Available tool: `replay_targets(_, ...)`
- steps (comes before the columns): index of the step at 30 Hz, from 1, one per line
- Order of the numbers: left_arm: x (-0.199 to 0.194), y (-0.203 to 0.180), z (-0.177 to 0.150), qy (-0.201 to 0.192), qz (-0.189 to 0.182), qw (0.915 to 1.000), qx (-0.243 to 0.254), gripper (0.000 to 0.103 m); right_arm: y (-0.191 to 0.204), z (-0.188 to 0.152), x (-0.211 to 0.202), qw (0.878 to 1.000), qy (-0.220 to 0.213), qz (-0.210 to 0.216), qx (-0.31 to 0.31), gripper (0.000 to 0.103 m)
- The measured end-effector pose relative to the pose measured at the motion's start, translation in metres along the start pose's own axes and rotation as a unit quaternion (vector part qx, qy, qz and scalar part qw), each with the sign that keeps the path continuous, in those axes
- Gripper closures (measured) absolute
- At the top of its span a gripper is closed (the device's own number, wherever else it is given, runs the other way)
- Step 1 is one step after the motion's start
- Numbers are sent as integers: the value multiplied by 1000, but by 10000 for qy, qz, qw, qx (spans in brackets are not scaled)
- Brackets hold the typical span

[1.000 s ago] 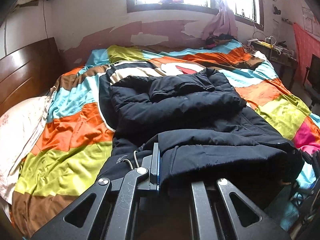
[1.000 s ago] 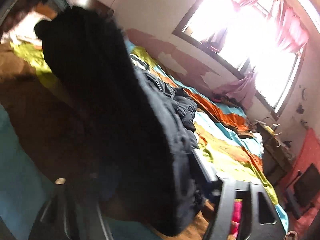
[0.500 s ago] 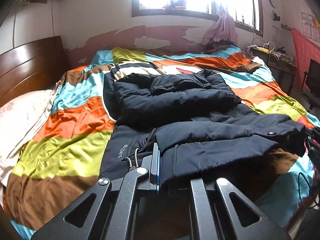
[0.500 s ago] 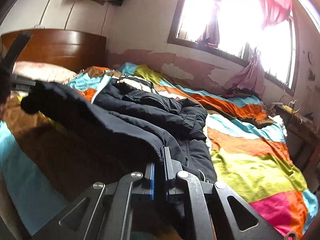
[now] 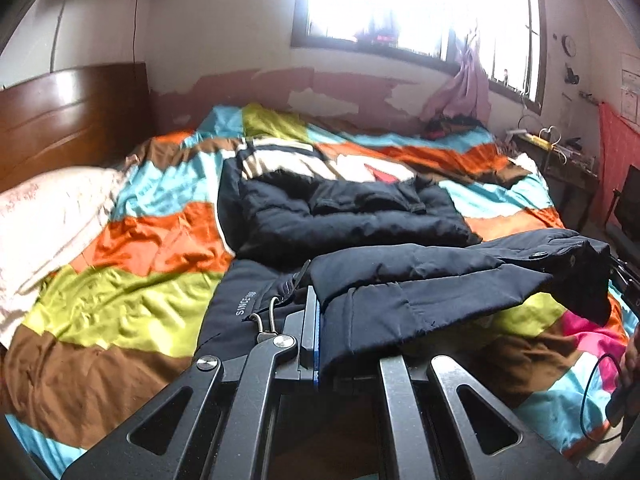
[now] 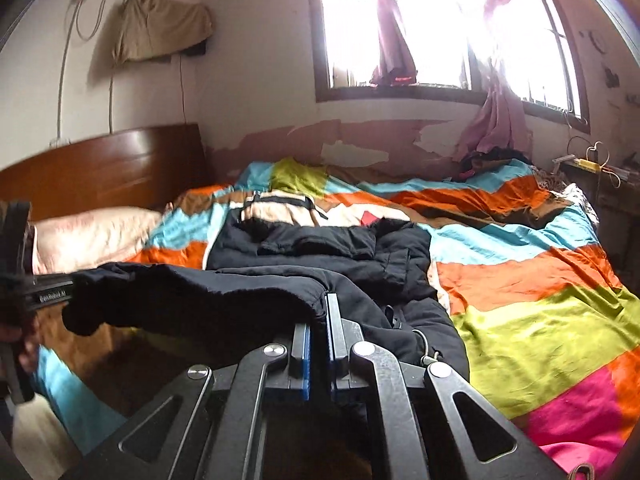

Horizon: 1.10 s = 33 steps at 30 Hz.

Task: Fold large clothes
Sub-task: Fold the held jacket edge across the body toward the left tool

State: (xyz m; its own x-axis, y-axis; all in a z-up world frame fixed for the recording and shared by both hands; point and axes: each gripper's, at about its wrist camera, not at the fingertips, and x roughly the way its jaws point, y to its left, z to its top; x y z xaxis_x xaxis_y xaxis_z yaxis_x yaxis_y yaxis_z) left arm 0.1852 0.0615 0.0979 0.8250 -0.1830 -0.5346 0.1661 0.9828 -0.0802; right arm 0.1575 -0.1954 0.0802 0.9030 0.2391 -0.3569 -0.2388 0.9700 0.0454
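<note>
A large dark navy padded jacket [image 5: 352,224] lies lengthwise on the bed, its upper part folded flat, and it also shows in the right wrist view [image 6: 340,252]. My left gripper [image 5: 320,320] is shut on the jacket's bottom hem at one corner. My right gripper [image 6: 320,316] is shut on the hem at the other corner. The hem [image 5: 440,284] hangs stretched between them, lifted above the bed's near edge. The left gripper's right finger is hidden under cloth.
The bed has a striped multicoloured quilt [image 5: 132,312], a pink pillow [image 5: 48,216] at the left and a wooden headboard [image 5: 72,112]. A window [image 6: 440,28] is behind. A cluttered side table [image 5: 560,152] stands at the right.
Both grippers have lifted and pulled back with the hem, drawing it taut. The right wrist view swung from a tilted blur to level, facing the bed.
</note>
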Motion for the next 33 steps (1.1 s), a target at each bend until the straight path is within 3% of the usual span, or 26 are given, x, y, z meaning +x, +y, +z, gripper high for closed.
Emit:
replay_targets(4,-20,-6,6,-323,14,9993,176,101,5,7,-22,9996,-209,-38,-159,97)
replay_targets(12,-1,-2,22,-105,-7,9997,241,101,-4,22,-5,10000,39,50,-41,98)
replay_targets(18,20,0,56,-66,163,9994,301,101,-9,52,23,9995,110,9,-293,98)
replay_targets(24,56,2,106,-26,329,9984,469,101,-18,97,66,9981,131,-121,-583,98)
replay_targets(33,147,15,168,66,584,9961,665,101,-41,154,172,9938,228,-361,-1024,98)
